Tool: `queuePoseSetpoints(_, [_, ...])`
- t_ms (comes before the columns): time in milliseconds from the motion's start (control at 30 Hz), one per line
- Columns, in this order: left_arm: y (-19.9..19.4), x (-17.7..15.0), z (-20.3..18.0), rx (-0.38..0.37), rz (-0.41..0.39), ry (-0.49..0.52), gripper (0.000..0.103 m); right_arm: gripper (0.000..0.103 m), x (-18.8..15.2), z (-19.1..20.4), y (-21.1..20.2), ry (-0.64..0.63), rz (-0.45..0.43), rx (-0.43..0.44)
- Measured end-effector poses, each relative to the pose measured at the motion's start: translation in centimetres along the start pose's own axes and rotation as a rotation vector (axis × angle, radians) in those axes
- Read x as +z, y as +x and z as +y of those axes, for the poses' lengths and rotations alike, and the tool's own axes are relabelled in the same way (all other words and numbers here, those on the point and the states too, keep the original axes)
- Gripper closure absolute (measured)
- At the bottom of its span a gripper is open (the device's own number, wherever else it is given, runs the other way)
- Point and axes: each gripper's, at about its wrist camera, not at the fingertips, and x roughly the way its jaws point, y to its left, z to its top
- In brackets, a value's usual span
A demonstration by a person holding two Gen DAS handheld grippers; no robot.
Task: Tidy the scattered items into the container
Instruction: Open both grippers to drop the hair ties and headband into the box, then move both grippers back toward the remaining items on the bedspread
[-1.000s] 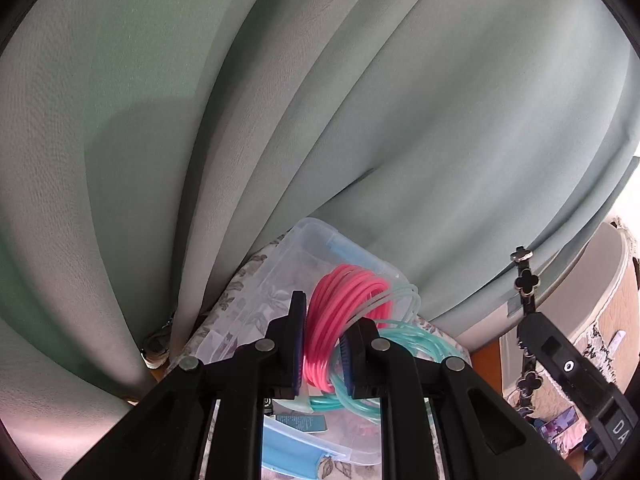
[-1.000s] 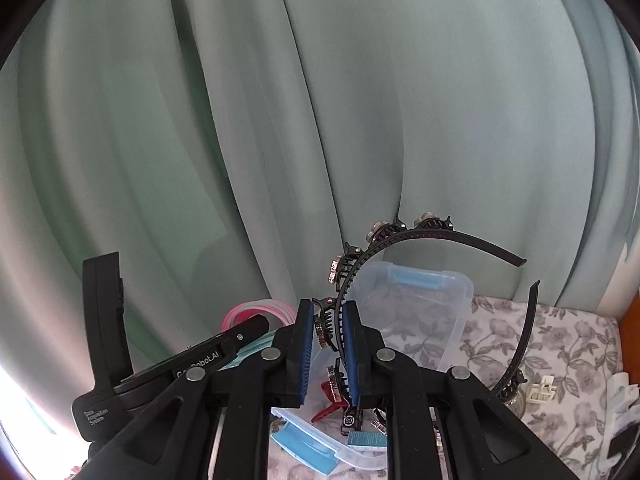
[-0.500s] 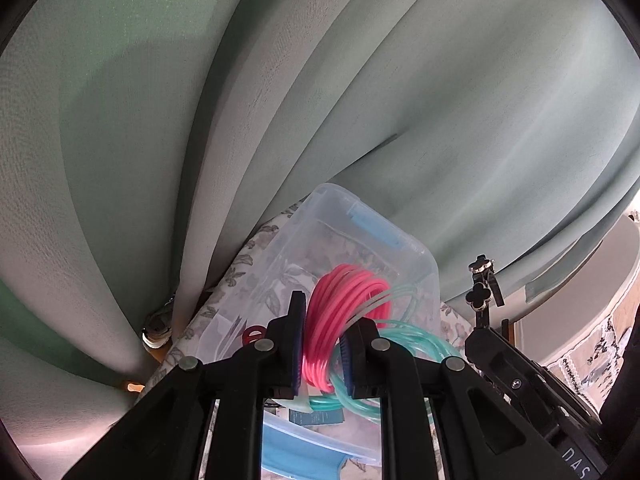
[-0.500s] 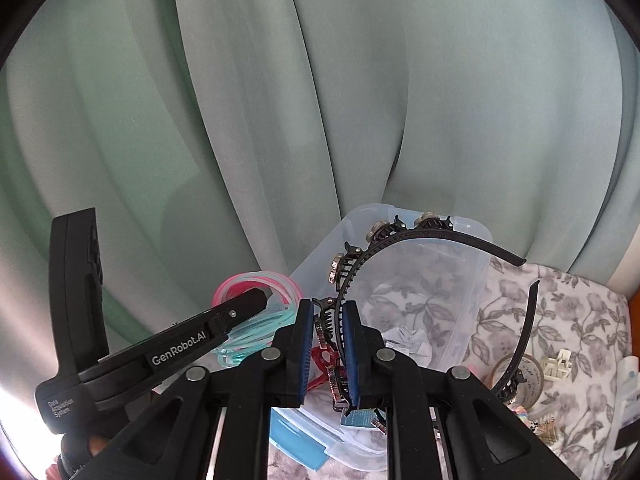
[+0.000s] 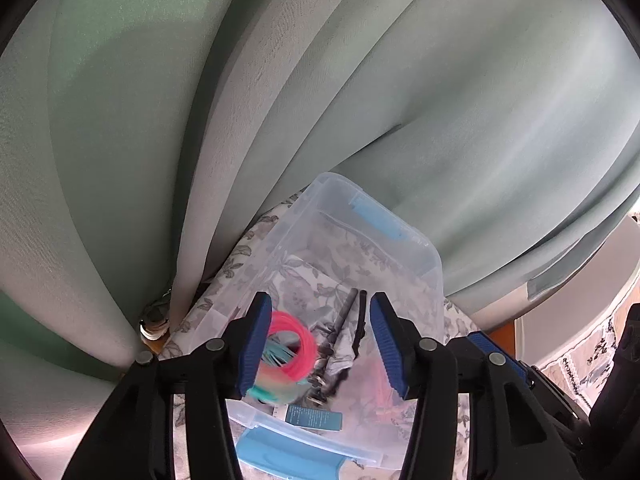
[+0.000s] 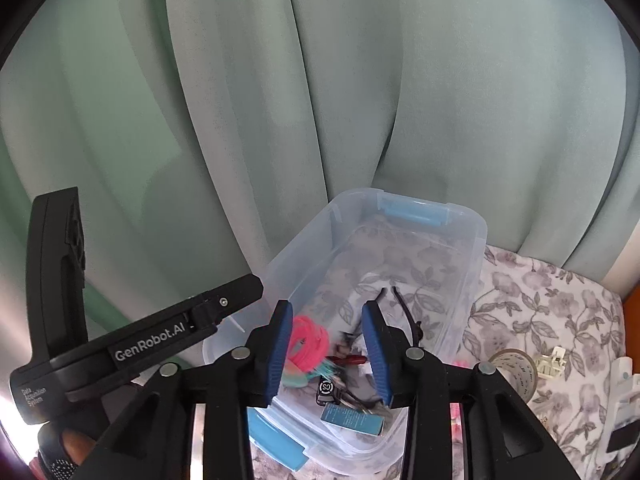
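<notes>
Container (image 6: pixel 472 240) at lower centre, pink hoops (image 5: pixel 298 340) and headband (image 6: pixel 408 316) inside, both claws — left claw (image 5: pixel 318 344), right claw (image 6: pixel 328 350) — wide, empty. Drop step looks done; next, out to lower right for tape roll (image 6: pixel 516 366) on tabletop (image 6: pixel 560 304).

Definitely someone's home, probably a bedroom or living room corner. You've got long pale green curtains (image 6: pixel 360 80) hanging right down behind a surface covered in a grey floral cloth (image 6: pixel 540 312), and a clear plastic storage box (image 6: pixel 476 232) with blue clip handles full of hair bits and bobs. There's also a roll of tape (image 6: pixel 516 364) and small household clutter lying about on the cloth, nothing lab or shop-like.
</notes>
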Motion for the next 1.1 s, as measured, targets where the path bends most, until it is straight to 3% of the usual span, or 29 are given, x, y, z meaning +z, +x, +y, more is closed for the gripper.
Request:
queuePoseSetpoints(333, [0.6,0.0,-2.5,0.001,0.016,0.043,0.043,0.06,-1.2,-1.3,-1.4,0.058,0.005,-0.027])
queuePoseSetpoints(667, [-0.5,-1.2,-5.0,-0.01,0.026,0.113,0.037,0.04,-3.2,-4.8,-3.3,0.165,-0.024,-0.06])
queuePoseSetpoints(867, [-0.8,-1.6,-6.2,-0.018,-0.009,0.094,0.037,0.036,-4.5,-7.2,-4.6,0.23,-0.051,-0.072])
queuePoseSetpoints(1100, [-1.0,-2.8,-9.4,-0.024,-0.027,0.162,0.037,0.029,-5.6,-10.2,-7.4,0.317,-0.122,-0.053])
